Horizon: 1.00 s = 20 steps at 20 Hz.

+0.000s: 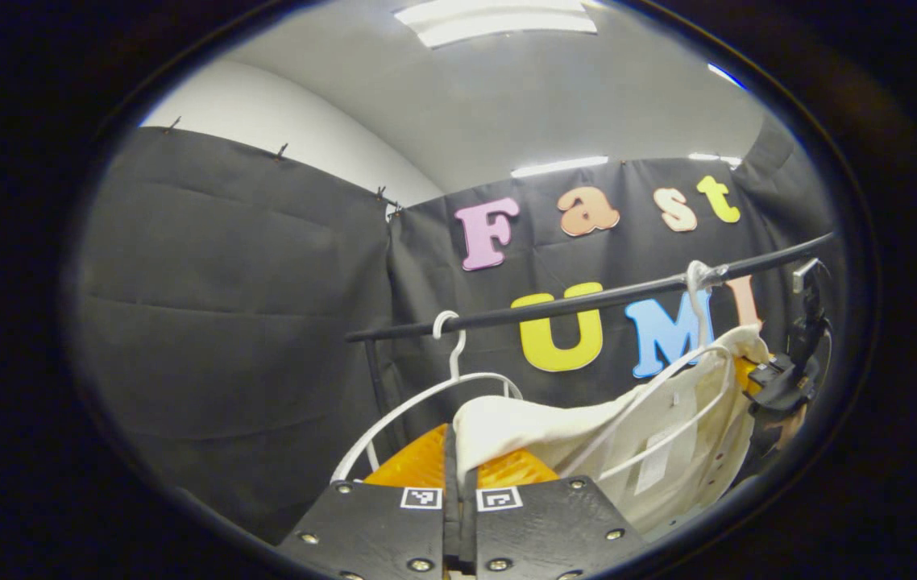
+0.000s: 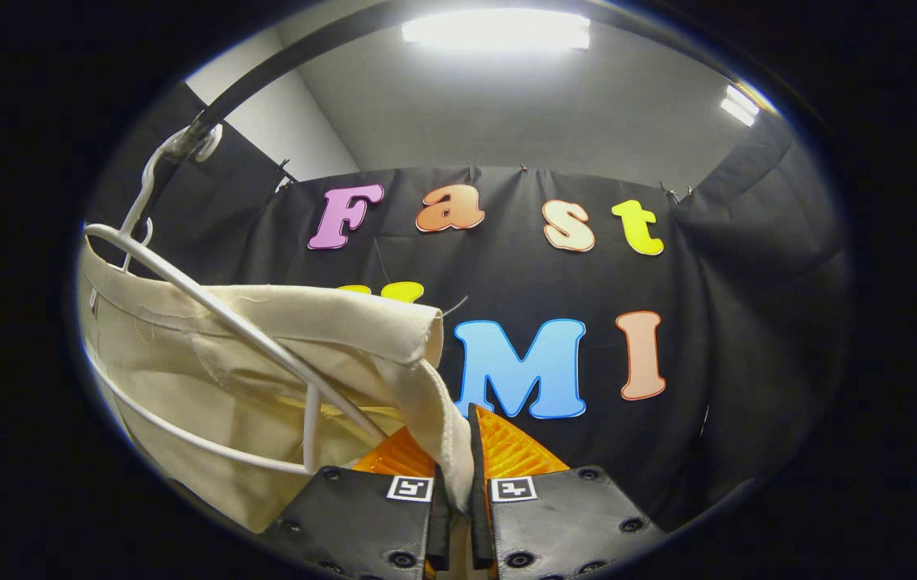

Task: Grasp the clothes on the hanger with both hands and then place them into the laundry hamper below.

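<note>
A cream garment point(image 1: 587, 431) drapes over a white hanger point(image 1: 668, 387) whose hook sits on the black rail point(image 1: 587, 300). My left gripper point(image 1: 458, 459) is shut on one edge of the garment, the cloth pinched between its fingers. In the right gripper view the same cream garment point(image 2: 265, 354) hangs at the left over the white hanger point(image 2: 249, 330), and my right gripper point(image 2: 458, 451) is shut on its other corner. The right gripper point(image 1: 785, 383) also shows in the left gripper view at the far end of the garment.
A second white hanger point(image 1: 446, 379) hangs bare on the rail, just left of the garment. The rail's black upright post point(image 1: 378, 387) stands at its left end. Black cloth walls close the booth behind and at both sides.
</note>
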Tool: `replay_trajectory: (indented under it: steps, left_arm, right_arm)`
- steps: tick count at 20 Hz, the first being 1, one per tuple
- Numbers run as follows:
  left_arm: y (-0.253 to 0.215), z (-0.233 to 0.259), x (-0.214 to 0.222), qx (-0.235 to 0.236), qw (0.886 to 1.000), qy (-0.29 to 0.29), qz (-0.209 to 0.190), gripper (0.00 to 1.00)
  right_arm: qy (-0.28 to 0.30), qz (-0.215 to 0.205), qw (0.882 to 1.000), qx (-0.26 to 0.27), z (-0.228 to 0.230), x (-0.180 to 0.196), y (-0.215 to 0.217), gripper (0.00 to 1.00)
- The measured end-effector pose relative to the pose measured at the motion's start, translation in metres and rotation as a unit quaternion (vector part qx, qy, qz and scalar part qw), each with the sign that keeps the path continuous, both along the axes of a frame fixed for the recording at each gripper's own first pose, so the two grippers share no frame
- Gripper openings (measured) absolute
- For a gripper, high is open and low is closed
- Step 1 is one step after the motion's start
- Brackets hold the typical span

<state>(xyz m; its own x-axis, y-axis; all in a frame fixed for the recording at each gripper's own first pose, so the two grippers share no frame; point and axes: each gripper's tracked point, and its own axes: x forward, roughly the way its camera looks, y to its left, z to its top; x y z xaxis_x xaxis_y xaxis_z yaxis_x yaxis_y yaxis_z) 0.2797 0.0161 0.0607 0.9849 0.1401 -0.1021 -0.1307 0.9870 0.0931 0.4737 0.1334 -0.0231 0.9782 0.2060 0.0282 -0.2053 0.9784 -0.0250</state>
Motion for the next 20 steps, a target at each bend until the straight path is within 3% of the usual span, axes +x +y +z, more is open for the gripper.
replay_trajectory:
  steps: [5,10,14,20]
  left_arm:
    - [0.001,-0.038,0.012,-0.024,1.0,0.018,-0.002,0.01]
    - [0.007,-0.045,0.014,-0.007,1.0,0.009,-0.003,0.01]
    - [0.005,-0.053,0.016,-0.035,0.999,0.017,-0.01,0.0]
    - [0.008,-0.074,0.022,-0.059,0.997,0.038,-0.025,0.01]
  right_arm:
    - [0.031,0.019,0.999,0.002,-0.03,0.006,0.002,0.09]
    - [0.035,0.024,0.999,0.001,-0.038,0.006,0.003,0.12]
    - [0.057,0.035,0.995,0.071,-0.024,0.019,0.003,0.12]
    - [0.086,0.042,0.992,0.084,-0.053,0.035,0.015,0.12]
